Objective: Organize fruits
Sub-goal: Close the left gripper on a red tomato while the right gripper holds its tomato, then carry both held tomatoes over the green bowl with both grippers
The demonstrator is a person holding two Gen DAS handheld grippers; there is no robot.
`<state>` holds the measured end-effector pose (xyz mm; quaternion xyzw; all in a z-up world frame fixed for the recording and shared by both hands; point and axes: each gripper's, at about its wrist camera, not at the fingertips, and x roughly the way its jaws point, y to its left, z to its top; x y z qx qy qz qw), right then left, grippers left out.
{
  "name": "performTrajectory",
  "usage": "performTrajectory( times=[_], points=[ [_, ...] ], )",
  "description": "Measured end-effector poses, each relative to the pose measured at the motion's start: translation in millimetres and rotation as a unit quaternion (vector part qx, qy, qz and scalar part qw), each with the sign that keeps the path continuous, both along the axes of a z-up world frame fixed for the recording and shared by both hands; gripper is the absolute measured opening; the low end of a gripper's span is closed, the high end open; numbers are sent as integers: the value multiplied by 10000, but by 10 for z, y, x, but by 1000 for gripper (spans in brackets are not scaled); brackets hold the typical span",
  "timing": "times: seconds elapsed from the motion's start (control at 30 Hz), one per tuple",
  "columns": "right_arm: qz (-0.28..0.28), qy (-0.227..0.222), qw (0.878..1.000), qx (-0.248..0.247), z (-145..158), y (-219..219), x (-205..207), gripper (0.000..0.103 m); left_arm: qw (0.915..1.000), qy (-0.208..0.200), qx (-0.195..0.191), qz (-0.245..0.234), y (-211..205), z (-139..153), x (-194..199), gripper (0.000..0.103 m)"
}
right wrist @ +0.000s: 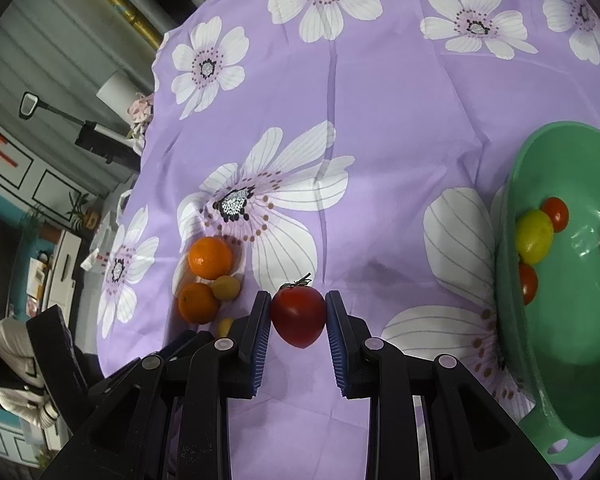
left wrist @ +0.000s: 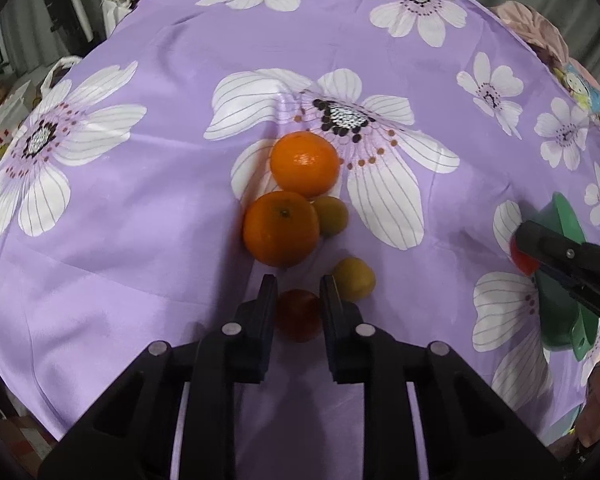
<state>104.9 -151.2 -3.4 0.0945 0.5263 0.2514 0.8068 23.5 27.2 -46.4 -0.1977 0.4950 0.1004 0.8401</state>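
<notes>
Right tool (right wrist: 298, 316) gripping tomato (right wrist: 298, 320), bowl (right wrist: 560, 360) beside

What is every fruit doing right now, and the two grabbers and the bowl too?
Left gripper: jaws shut on a red tomato lying on the cloth.
Right gripper: jaws shut on a stemmed tomato.
Two oranges: loose on the cloth, touching.
Two small yellow fruits: loose on the cloth.
Green bowl: upright, holding small red and yellow fruits.
Flowered cloth: spread flat.
</notes>
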Motion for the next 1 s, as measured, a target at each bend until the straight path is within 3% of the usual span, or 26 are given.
performTrajectory(
  times=[0.33,0.6,0.83,1.0],
  points=[
    [-50,-49,10000,45,53,-45,-8,29,9991,41,-403,120,75,34,-49,21],
    [-58,-63,9999,75,73,-67,-7,29,9990,137,-427,-26,4,0,-114,28],
    [-54,-76,9999,96,98,-82,-10,29,9990,273,-338,-97,-54,-78,-107,28],
    [-86,-102,9999,107,130,-111,-15,29,9996,-17,-243,-153,-107,3,-136,28]
  ],
)
